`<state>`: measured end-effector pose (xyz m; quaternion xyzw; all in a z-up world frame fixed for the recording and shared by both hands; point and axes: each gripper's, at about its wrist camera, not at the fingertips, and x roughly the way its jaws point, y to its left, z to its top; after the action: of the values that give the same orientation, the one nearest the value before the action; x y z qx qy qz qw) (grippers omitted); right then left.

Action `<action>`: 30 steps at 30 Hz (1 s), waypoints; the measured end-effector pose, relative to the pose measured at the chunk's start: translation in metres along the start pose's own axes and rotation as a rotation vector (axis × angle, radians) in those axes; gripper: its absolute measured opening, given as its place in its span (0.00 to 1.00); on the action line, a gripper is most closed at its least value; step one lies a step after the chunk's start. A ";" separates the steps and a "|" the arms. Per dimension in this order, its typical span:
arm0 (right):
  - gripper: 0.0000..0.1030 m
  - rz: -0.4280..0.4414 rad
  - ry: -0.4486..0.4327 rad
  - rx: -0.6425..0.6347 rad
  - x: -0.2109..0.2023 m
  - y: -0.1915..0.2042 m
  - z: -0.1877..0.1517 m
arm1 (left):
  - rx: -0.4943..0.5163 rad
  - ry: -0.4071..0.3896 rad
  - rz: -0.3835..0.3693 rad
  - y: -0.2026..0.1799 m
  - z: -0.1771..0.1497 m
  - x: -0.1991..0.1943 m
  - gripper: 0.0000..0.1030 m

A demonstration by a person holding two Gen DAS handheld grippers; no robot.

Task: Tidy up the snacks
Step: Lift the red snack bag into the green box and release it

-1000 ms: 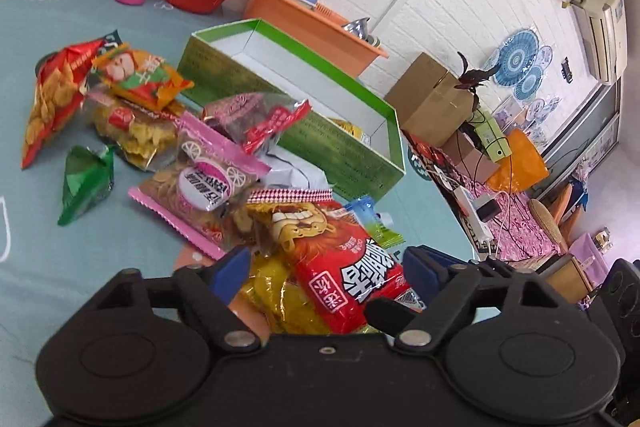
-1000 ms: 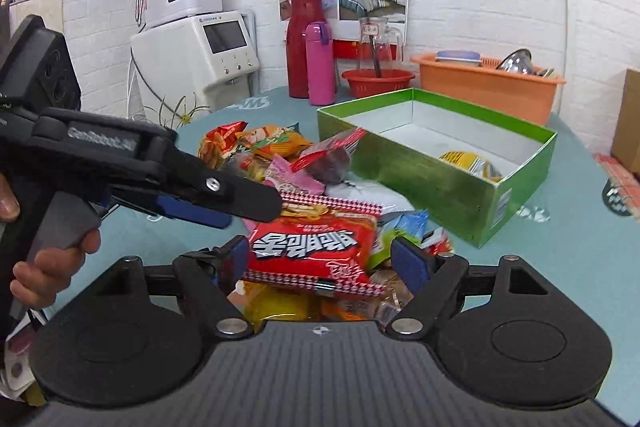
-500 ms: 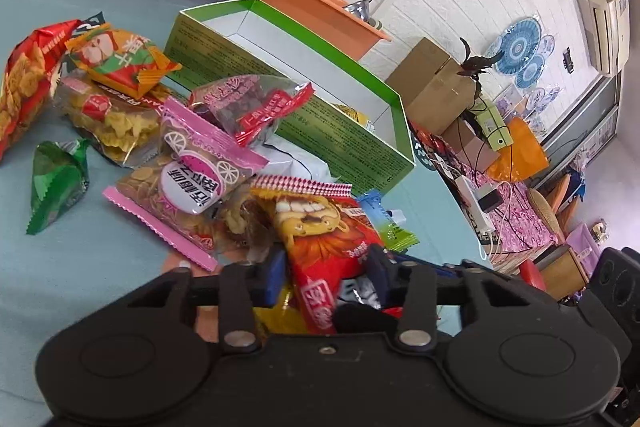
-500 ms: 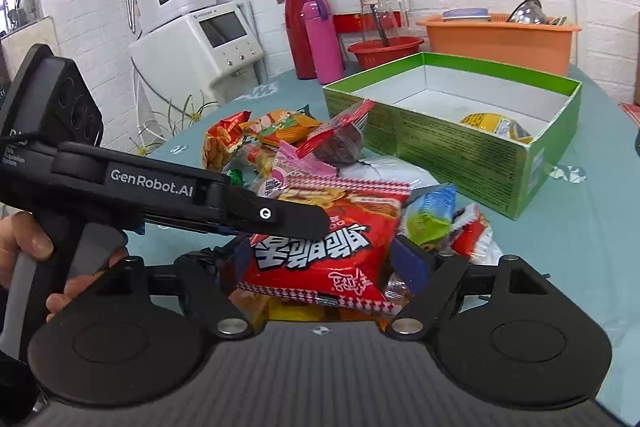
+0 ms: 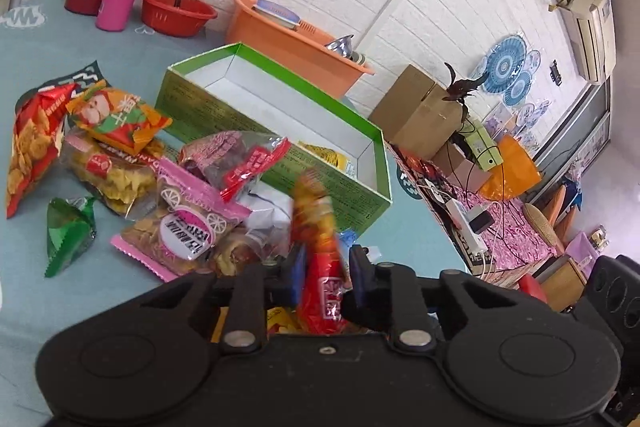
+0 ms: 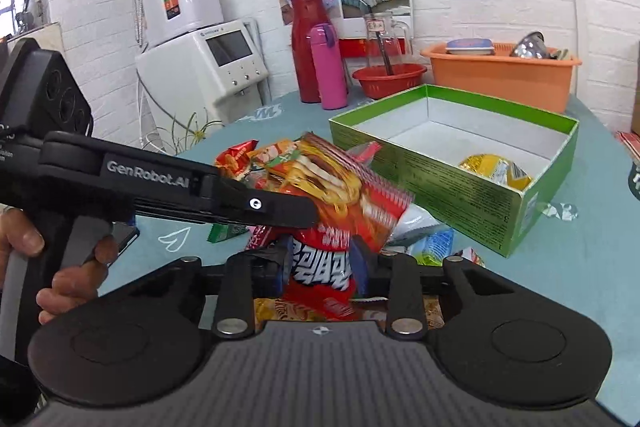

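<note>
The left gripper [image 5: 324, 277] is closing on a red snack bag [image 5: 322, 267] that stands up, a bit blurry. More snack bags [image 5: 120, 163] lie piled on the blue surface [image 5: 40, 291]. Behind them sits a green box [image 5: 352, 199].

A heap of crinkly plastic snack packets [image 5: 176, 195] lies on the teal tablecloth-covered table [image 5: 60, 291], left of an open green cardboard box [image 5: 360, 195]. One yellow foil packet [image 6: 496, 169] lies in the box's near right corner. Behind the box stand an orange plastic tub [image 6: 500, 75], a red plastic basin [image 6: 388, 79] and a pink flask [image 6: 330, 67].
</note>
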<state>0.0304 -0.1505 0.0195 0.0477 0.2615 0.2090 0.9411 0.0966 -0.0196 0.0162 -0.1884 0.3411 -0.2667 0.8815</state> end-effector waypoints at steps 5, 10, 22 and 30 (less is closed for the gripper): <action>1.00 0.006 0.056 0.052 0.014 -0.007 -0.013 | -0.037 0.053 0.023 0.016 -0.008 0.012 0.83; 1.00 0.007 0.076 0.077 0.024 -0.011 -0.015 | -0.052 0.065 0.005 0.022 -0.010 0.014 0.90; 0.81 0.016 -0.034 0.043 0.001 -0.011 0.010 | 0.060 -0.050 -0.043 -0.010 0.017 -0.010 0.84; 0.81 -0.066 -0.166 -0.033 0.004 -0.036 0.065 | 0.101 -0.110 -0.109 -0.028 0.081 0.028 0.84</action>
<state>0.0801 -0.1807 0.0659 0.0407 0.1806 0.1777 0.9665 0.1615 -0.0460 0.0729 -0.1765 0.2675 -0.3203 0.8914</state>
